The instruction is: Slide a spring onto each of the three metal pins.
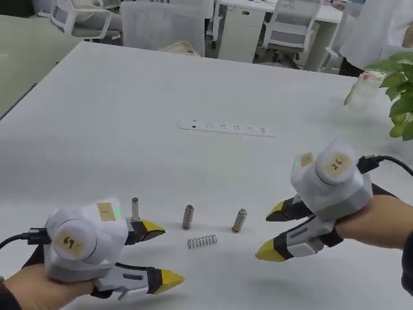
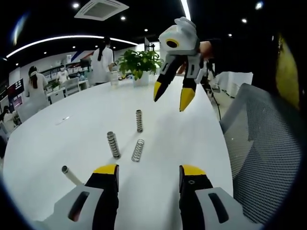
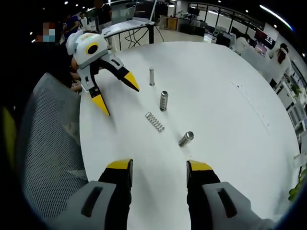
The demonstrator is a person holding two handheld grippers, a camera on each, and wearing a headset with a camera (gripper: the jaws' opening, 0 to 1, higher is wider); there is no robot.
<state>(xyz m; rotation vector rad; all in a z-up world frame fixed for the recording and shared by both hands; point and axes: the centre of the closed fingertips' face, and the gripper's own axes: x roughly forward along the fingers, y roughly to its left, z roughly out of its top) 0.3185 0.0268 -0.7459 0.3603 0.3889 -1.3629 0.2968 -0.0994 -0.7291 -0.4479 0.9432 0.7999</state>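
The left claw is released, its yellow-tipped jaws spread wide over the white table. The right claw is released as well, jaws apart and gripping nothing. Between the two claws a loose spring lies flat on the table, touching neither. A bare metal pin stands upright just beyond the left claw's farther jaw. The first sprung pin stands just behind the loose spring, and the second sprung pin stands nearer the right claw.
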